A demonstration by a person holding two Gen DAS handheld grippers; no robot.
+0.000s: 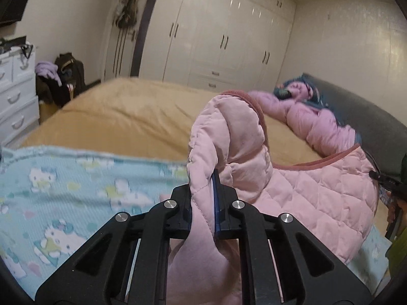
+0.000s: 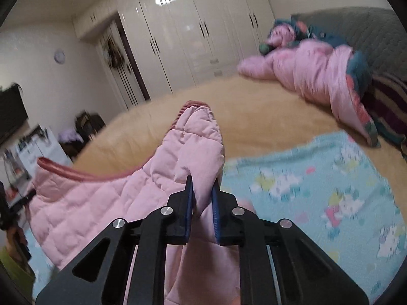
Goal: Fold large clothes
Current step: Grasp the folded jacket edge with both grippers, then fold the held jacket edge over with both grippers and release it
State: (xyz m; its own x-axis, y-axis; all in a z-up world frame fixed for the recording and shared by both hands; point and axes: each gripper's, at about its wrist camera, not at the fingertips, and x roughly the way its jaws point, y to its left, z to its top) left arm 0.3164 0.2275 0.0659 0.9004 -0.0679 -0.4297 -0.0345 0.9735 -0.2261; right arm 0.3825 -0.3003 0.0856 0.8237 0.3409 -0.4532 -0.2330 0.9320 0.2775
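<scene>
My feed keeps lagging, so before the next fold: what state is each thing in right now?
Left tool: shut on pink quilted jacket, fabric pinched between the pads.
Right tool: shut on the same jacket, at a sleeve.
Pink quilted jacket: lifted, not yet folded.
Blue cartoon blanket: spread flat on the bed.
Second pink garment: crumpled by the headboard.
Wardrobe doors: closed.

Matt quilted pink cloth jacket, fuzzy tan bedspread, glossy white wardrobe.
</scene>
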